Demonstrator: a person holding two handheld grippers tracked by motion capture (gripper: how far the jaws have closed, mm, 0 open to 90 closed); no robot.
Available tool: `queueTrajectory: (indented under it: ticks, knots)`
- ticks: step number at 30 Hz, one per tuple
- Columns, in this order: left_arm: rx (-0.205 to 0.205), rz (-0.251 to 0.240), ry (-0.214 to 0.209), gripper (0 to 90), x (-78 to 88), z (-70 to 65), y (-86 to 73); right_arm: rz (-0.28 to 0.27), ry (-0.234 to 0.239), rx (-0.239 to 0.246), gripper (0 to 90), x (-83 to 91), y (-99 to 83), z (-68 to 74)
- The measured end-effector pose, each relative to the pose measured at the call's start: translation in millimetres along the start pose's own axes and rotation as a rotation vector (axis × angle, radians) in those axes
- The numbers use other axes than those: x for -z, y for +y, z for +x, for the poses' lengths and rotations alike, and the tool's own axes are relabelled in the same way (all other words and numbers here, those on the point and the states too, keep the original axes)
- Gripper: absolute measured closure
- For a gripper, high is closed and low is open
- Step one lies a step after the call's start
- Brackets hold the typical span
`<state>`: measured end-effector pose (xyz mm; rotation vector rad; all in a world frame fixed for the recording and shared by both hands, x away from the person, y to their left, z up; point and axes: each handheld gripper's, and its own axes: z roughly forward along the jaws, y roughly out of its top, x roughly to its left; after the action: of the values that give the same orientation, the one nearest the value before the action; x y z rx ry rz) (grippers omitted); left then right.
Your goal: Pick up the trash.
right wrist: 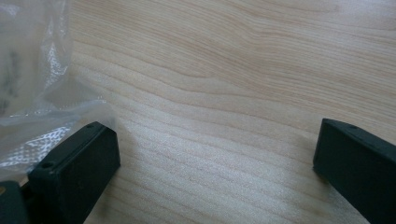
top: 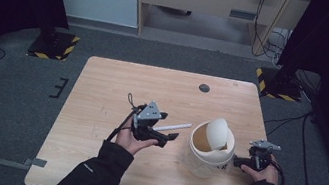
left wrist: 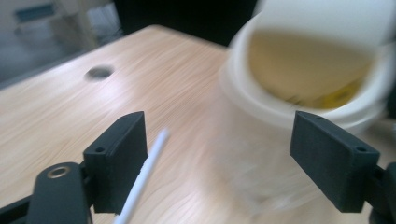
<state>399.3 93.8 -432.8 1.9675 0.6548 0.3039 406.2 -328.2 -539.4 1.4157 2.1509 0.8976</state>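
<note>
The table is pale wood, with a small dark hole near its far edge, ahead of both grippers. A white bin with a tilted swing lid stands between the grippers, just beside the right one and a little apart from the left. In the right gripper view, a clear plastic liner lies against the left jaw, with bare wood between the jaws.

The left forearm comes in from the near edge and angles forward and inward; the hand is turned palm-up around the left gripper, whose jaws point sideways toward the bin. Its jaws stand wide apart, holding nothing. The right forearm rises nearly straight from the near edge, its hand wrapped over the right gripper, which sits low at the bin's side. Its jaws are also spread wide and empty.

A thin white stick lies on the table just beyond the left gripper; in the left gripper view it runs close along the inner face of the left jaw, though whether they touch cannot be told.
</note>
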Motion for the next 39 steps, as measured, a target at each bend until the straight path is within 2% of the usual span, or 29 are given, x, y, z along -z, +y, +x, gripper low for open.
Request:
queueTrajectory:
  ticks: [1,2,3,4,5,6,7,8,10,11,12,14,18,20,24,30,35,36,37,38,39]
  knots:
    - [0.015,0.02,0.013,20.0,-2.7,6.8,-5.4,0.0,0.0,0.001,0.8,0.0,0.0,0.0]
    - [0.015,0.02,0.013,20.2,-2.7,6.8,-5.4,0.0,0.0,0.0,0.8,0.0,0.0,0.1]
    - [0.026,0.062,0.035,20.7,-9.2,18.2,-16.0,-0.001,-0.001,0.002,0.8,-0.1,-0.1,0.1]
    - [0.026,0.062,0.035,21.0,-9.2,18.2,-16.0,-0.001,-0.001,0.002,0.8,-0.1,-0.1,0.1]
    - [0.028,0.104,0.055,21.2,-16.0,27.3,-26.4,-0.001,-0.001,0.002,0.8,0.0,-0.1,0.2]
    - [0.028,0.104,0.055,21.7,-16.0,27.3,-26.4,-0.001,-0.001,0.002,0.8,0.0,-0.1,0.2]
    - [0.024,0.144,0.076,22.3,-21.8,34.3,-36.0,0.0,0.0,0.0,0.8,0.0,0.0,0.3]
    - [0.024,0.144,0.076,22.6,-21.8,34.3,-36.0,0.0,0.0,0.0,0.8,0.0,0.0,0.3]
    - [0.021,0.183,0.09,23.5,-27.3,39.9,-45.0,0.0,0.0,0.0,0.8,0.0,0.0,0.3]
    - [0.009,0.223,0.101,24.0,-32.2,44.2,-53.6,0.0,0.0,0.0,0.8,0.0,0.0,0.3]
    - [0.009,0.223,0.101,25.3,-32.2,44.2,-53.6,0.0,0.0,0.0,0.8,0.0,0.0,0.3]
    - [0.0,0.272,0.11,26.7,-36.8,49.8,-64.8,0.0,0.0,0.0,0.8,0.0,0.0,0.3]
    - [0.01,0.295,0.107,30.8,-38.7,54.7,-73.4,0.0,0.0,0.0,0.8,0.0,0.0,0.3]
    - [0.008,0.323,0.113,33.8,-39.7,58.2,-79.7,0.0,0.0,0.001,0.8,0.0,0.0,0.3]
    - [0.02,0.308,0.114,36.4,-39.1,59.7,-82.7,-0.001,0.0,0.002,0.8,-0.1,-0.1,0.2]
    - [0.017,0.295,0.13,47.1,-37.9,58.4,-83.4,0.002,-0.002,0.002,0.5,-0.1,0.2,0.6]
    - [0.033,0.3,0.151,66.9,-35.8,57.9,-82.7,0.002,-0.002,0.002,0.5,-0.1,0.2,0.7]
    - [0.05,0.305,0.156,70.2,-34.4,57.6,-82.4,0.002,-0.002,0.002,0.5,-0.1,0.2,0.7]
    - [0.05,0.305,0.156,72.1,-34.4,57.6,-82.4,0.002,-0.002,0.002,0.5,-0.1,0.2,0.7]
    - [0.082,0.309,0.153,74.5,-32.8,56.8,-82.2,0.002,-0.002,0.002,0.6,-0.1,0.2,0.6]
    - [0.082,0.309,0.153,77.1,-32.8,56.8,-82.2,0.002,-0.002,0.002,0.6,-0.1,0.2,0.6]
